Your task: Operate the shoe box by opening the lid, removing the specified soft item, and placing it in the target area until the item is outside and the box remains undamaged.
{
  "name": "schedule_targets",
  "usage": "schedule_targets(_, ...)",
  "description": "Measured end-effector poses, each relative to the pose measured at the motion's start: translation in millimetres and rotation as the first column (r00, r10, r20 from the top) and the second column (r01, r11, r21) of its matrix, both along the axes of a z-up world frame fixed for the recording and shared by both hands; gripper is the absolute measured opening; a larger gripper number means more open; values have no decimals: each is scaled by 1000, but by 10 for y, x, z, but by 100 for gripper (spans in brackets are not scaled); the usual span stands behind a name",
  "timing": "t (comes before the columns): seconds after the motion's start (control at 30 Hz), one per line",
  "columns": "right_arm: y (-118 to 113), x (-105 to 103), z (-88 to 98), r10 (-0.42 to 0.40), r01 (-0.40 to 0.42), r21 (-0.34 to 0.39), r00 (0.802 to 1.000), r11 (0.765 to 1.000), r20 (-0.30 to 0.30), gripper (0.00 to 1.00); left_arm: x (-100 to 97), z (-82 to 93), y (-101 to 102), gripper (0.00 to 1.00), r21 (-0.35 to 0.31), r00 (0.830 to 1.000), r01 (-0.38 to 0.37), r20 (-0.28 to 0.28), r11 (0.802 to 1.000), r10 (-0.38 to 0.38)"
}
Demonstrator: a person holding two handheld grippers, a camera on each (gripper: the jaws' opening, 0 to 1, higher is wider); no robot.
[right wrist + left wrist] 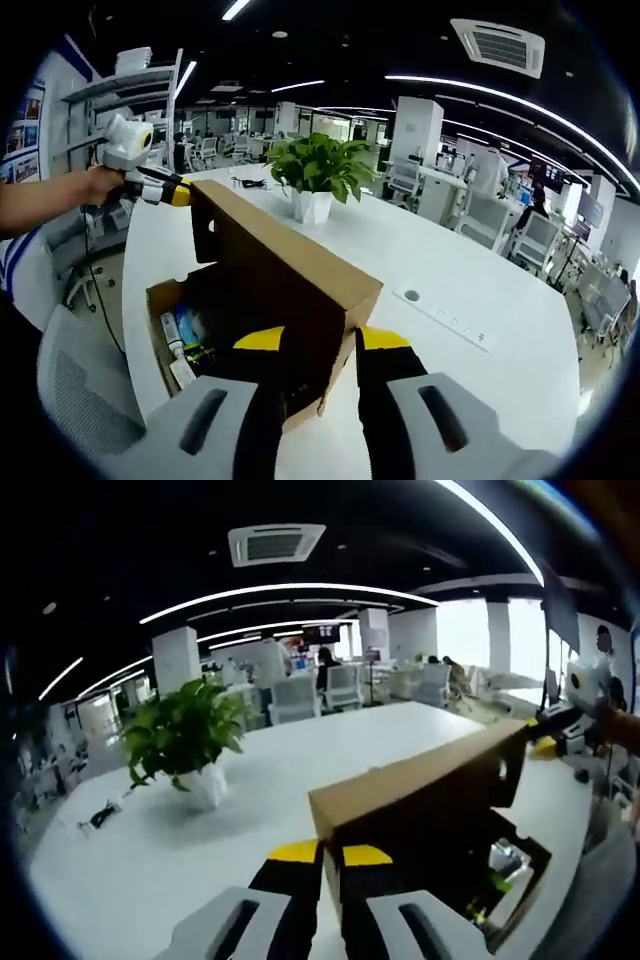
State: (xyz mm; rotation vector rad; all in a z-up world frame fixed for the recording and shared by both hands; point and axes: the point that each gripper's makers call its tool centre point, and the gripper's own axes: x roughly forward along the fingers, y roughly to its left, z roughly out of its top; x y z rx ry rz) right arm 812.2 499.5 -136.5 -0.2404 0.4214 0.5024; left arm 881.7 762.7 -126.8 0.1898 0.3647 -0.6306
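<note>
A brown cardboard shoe box (165,300) stands open on the white table (470,260). Its lid (290,260) is raised upright along the box's long side. My right gripper (322,345) is shut on the lid's near end. My left gripper (331,855) is shut on the opposite end of the lid (420,780). The left gripper (170,190), held by a hand, appears at the lid's far end in the right gripper view. The right gripper (545,730) appears at the far end in the left gripper view. Small mixed items (185,335) lie inside the box; no soft item can be made out.
A potted green plant (320,165) in a white pot stands mid-table beyond the box, also the plant (185,730). A grey chair (80,400) sits beside the box's open side. A cable port (410,296) is set in the tabletop. Office desks and chairs fill the background.
</note>
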Motion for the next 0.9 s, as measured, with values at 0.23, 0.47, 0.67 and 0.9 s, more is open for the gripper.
schedule_targets(0.23,-93,127,-15,-40,40,4,999,999,11,16,118,4,-17,4,-18,1000,-13,5,1000,13)
schedule_targets(0.47,-264,77,-187,-89,89,15,996,996,-19,17,184,2,-4,4,-53,1000,-18,-7,998,18)
schedule_targets(0.67,-326,4,-382,-101,102,9,993,995,-52,16,254,-7,-14,4,-58,1000,-17,-11,998,16)
schedule_targets(0.9,-336,-54,-655,-111,110,-13,990,994,-85,14,281,-26,-34,4,-43,1000,-15,-11,999,14)
